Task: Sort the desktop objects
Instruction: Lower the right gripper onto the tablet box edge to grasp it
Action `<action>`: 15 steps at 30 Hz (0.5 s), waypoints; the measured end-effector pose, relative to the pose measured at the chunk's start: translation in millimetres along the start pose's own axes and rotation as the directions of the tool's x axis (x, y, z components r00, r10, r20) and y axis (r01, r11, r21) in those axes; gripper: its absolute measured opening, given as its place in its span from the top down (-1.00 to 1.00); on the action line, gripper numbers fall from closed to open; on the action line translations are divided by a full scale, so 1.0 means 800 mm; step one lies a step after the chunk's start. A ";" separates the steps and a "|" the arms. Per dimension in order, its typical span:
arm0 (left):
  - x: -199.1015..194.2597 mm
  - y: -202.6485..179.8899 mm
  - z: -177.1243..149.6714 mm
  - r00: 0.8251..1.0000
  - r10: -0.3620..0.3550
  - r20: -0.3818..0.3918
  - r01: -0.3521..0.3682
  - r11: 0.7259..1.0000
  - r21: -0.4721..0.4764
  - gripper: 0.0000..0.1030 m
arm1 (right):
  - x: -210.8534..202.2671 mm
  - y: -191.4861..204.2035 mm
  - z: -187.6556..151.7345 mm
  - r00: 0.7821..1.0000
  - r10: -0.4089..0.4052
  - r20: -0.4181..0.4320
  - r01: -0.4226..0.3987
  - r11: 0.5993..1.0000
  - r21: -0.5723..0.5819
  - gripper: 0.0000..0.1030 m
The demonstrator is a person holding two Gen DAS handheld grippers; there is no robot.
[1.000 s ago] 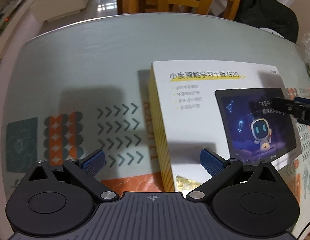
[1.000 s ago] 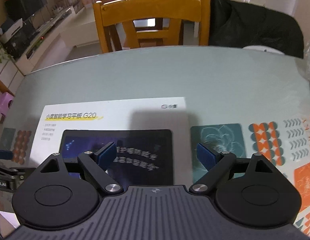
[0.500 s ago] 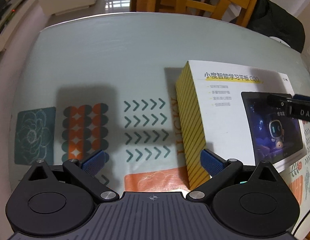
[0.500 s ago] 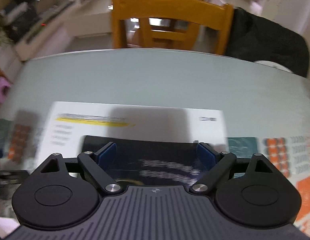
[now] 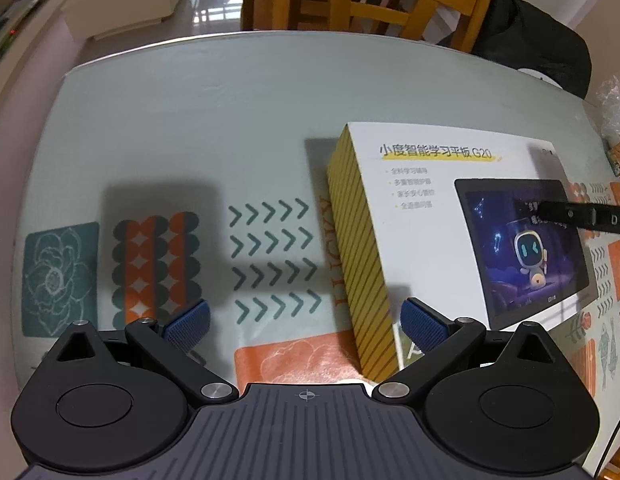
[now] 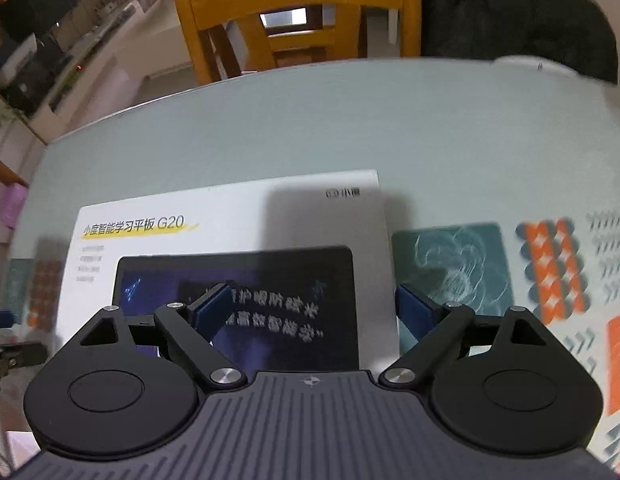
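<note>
A large white tablet box [image 5: 449, 240] with a yellow striped side and a tablet picture on its lid lies flat on the patterned table. My left gripper [image 5: 306, 322] is open and empty, low over the table at the box's near left corner. My right gripper [image 6: 313, 306] is open and empty above the box [image 6: 230, 216], its jaws straddling the box's right edge. The right gripper's black fingertips [image 5: 581, 216] show at the right in the left wrist view.
A wooden chair [image 5: 373, 4] stands behind the table, with a dark jacket [image 6: 517, 20] on another chair to its right. A plastic bag and a small package [image 5: 613, 128] lie at the table's far right edge. The tablecloth carries printed patterns [image 5: 154, 268].
The left gripper has drawn back and left, so the box now sits further right in its view. The right gripper has shifted over the box's right edge. Both stayed open.
</note>
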State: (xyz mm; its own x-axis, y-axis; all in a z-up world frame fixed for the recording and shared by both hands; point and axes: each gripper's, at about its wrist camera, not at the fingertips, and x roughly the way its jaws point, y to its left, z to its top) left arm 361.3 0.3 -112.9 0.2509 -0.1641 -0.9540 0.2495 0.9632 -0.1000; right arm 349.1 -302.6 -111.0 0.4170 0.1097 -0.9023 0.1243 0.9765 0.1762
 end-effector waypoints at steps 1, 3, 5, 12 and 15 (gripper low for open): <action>0.000 -0.002 0.001 1.000 0.002 0.002 -0.002 1.000 0.005 -1.00 | -0.001 -0.001 -0.001 1.000 0.004 -0.003 -0.004 1.000 0.003 -1.00; 0.000 -0.006 0.004 1.000 0.007 0.007 -0.007 1.000 0.015 -1.00 | -0.001 0.002 -0.002 1.000 0.008 -0.007 -0.008 1.000 -0.002 -1.00; 0.001 -0.009 0.006 1.000 0.011 0.011 -0.011 1.000 0.026 -1.00 | -0.001 0.007 -0.003 1.000 0.011 -0.011 -0.011 1.000 -0.016 -1.00; -0.002 -0.010 0.006 1.000 0.017 0.013 -0.017 0.999 0.041 -1.00 | 0.004 0.044 -0.001 0.999 0.014 -0.031 -0.016 0.997 -0.071 -1.00; -0.011 0.004 -0.001 1.000 0.015 0.017 -0.015 1.000 0.025 -1.00 | 0.005 0.072 -0.003 0.999 0.014 -0.031 -0.018 0.994 -0.111 -1.00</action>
State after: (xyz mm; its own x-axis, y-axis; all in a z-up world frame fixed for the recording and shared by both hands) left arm 358.8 5.0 -105.3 0.2707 -0.1536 -0.9503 0.2690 0.9599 -0.0785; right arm 355.9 -245.8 -105.5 0.3905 0.1293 -0.9115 0.0163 0.9890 0.1473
